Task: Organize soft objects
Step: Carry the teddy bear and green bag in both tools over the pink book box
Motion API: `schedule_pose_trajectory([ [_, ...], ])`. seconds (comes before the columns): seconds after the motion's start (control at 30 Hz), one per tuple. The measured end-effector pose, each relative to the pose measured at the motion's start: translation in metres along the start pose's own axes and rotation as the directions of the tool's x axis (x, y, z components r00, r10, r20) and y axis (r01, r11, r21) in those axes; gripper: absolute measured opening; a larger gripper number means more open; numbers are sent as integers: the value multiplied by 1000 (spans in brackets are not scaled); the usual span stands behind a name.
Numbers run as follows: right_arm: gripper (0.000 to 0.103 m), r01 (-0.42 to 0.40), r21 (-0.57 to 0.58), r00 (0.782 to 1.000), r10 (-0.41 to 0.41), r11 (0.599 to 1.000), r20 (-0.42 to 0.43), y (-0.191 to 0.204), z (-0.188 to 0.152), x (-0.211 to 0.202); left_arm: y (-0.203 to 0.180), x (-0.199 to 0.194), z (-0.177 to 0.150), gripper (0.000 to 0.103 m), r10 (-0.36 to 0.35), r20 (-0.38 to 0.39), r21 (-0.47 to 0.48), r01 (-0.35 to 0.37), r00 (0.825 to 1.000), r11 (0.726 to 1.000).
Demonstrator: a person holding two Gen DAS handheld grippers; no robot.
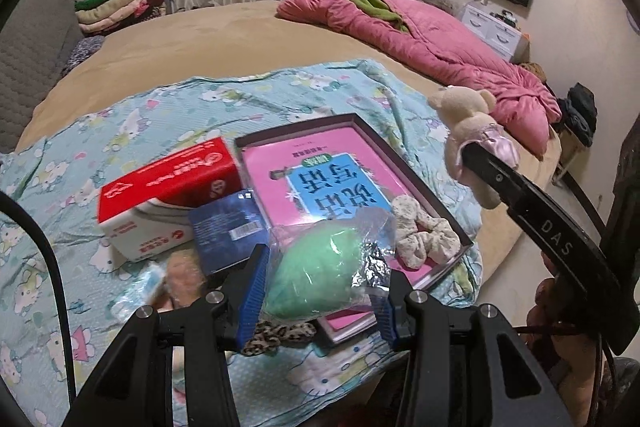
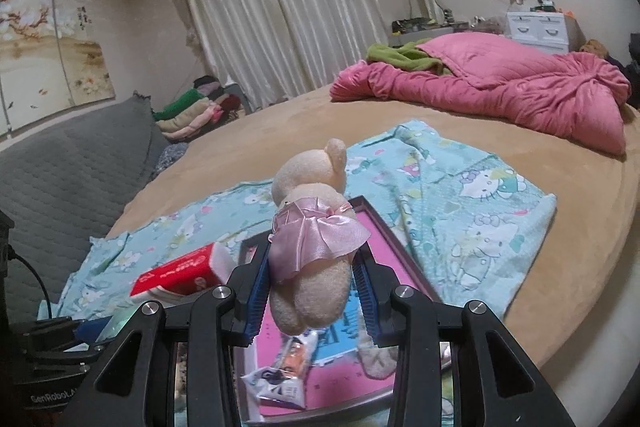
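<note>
In the left wrist view, the left gripper (image 1: 320, 291) sits at the bottom centre of the frame, its blue-padded fingers (image 1: 252, 295) partly closed on a green sponge in a clear wrapper (image 1: 316, 267), which fills the gap between them. Just beyond it, in the middle of the frame, lies a shallow dark-rimmed box (image 1: 424, 183) with a pink and blue booklet (image 1: 320, 183) inside, and a pale floral scrunchie (image 1: 420, 231) rests in the box's lower right corner. A red and white tissue pack (image 1: 168, 191) stands left of the box, a dark blue packet (image 1: 228, 227) leans against it, and a leopard-print scrunchie (image 1: 276, 335) lies under the left gripper. All of this rests on a light blue cartoon-print blanket (image 1: 120, 131) spread over the tan bed (image 1: 200, 39), with a pink quilt (image 1: 432, 47) heaped at the upper right.

At the right of that frame, the right gripper (image 1: 464, 155) reaches in, holding a cream teddy bear (image 1: 464, 107) in a pink satin skirt. In the right wrist view, the right gripper (image 2: 310, 291) is at lower centre, its fingers (image 2: 258, 291) partly closed on the bear's (image 2: 308, 187) lower body, head pointing up and away over the box (image 2: 384, 223). A small printed sachet (image 2: 280, 375) lies on the booklet below it.
</note>
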State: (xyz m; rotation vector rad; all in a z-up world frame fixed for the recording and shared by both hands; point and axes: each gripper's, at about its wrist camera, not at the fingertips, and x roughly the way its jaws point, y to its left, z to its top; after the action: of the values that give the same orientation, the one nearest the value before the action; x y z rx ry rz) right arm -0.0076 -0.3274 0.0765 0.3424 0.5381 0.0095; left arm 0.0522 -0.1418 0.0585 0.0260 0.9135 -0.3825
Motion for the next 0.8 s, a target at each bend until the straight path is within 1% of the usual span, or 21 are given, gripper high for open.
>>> schedule_pose_trajectory([
  [0.2, 40, 10, 8, 999, -10, 1000, -43, -11, -5, 11, -11, 26, 1, 47, 13, -41, 21, -12, 999, 1000],
  [0.3, 40, 20, 15, 998, -19, 1000, -67, -15, -9, 17, -11, 42, 1, 47, 35, -68, 30, -33, 997, 999],
  [0.57, 41, 34, 35, 995, -30, 999, -99, -27, -14, 27, -19, 77, -2, 47, 134, -110, 111, -122, 985, 986],
  [0.6, 41, 35, 37, 994, -31, 999, -104, -28, -15, 28, -21, 81, -2, 47, 140, -115, 119, -126, 983, 985],
  [0.7, 41, 36, 39, 991, -31, 999, -131, -31, -17, 33, -22, 90, 0, 47, 124, -137, 112, -109, 983, 988],
  [0.8, 41, 39, 43, 988, -32, 998, -151, -36, -20, 38, -27, 98, -3, 47, 132, -146, 130, -113, 980, 985],
])
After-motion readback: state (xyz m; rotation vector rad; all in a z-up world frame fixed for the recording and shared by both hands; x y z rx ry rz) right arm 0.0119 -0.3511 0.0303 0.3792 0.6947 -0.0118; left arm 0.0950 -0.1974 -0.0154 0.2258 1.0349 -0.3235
